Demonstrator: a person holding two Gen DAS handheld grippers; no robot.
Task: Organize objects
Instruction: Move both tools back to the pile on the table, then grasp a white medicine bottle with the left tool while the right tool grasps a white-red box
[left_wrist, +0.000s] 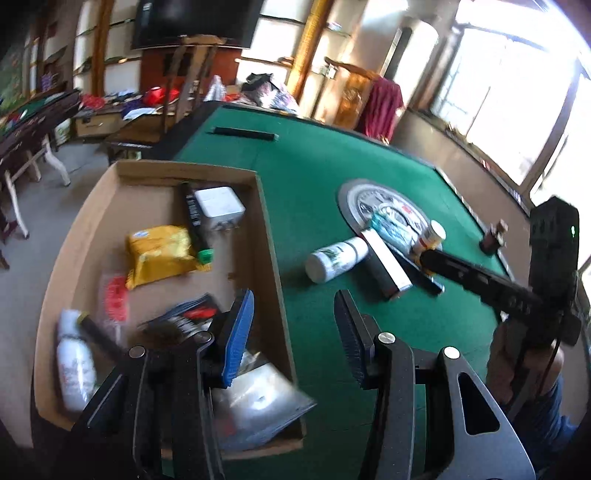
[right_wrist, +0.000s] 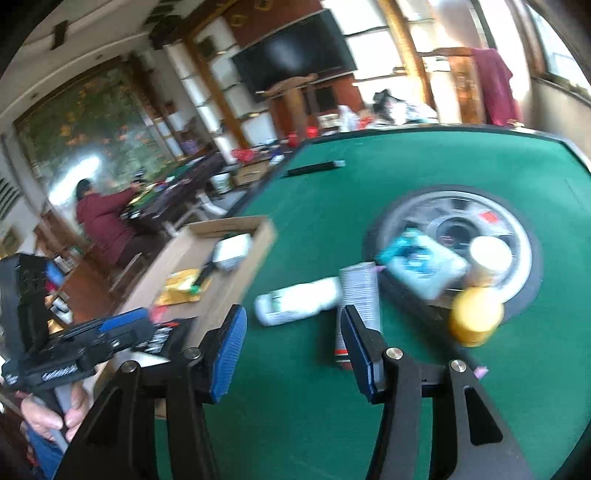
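Note:
A cardboard box (left_wrist: 269, 221) sits on the left of the green table (left_wrist: 314, 166). It holds a yellow packet (left_wrist: 160, 254), a white charger (left_wrist: 219, 206), a white bottle (left_wrist: 74, 369) and several other items. My left gripper (left_wrist: 293, 299) hovers open and empty over the box's right wall. On the felt lie a white bottle (right_wrist: 299, 301), a long silver carton (right_wrist: 360, 291), a teal packet (right_wrist: 421, 266), a white-lidded jar (right_wrist: 489, 254) and a blurred yellow bottle (right_wrist: 476, 317). My right gripper (right_wrist: 295, 332) is open and empty, just short of the white bottle and the carton.
A round silver plate (left_wrist: 384, 206) is set in the table's middle, under part of the pile. A black bar (left_wrist: 242, 133) lies near the far edge and a small brown bottle (left_wrist: 493, 240) stands at the right. A person in maroon (right_wrist: 99, 218) sits at another table.

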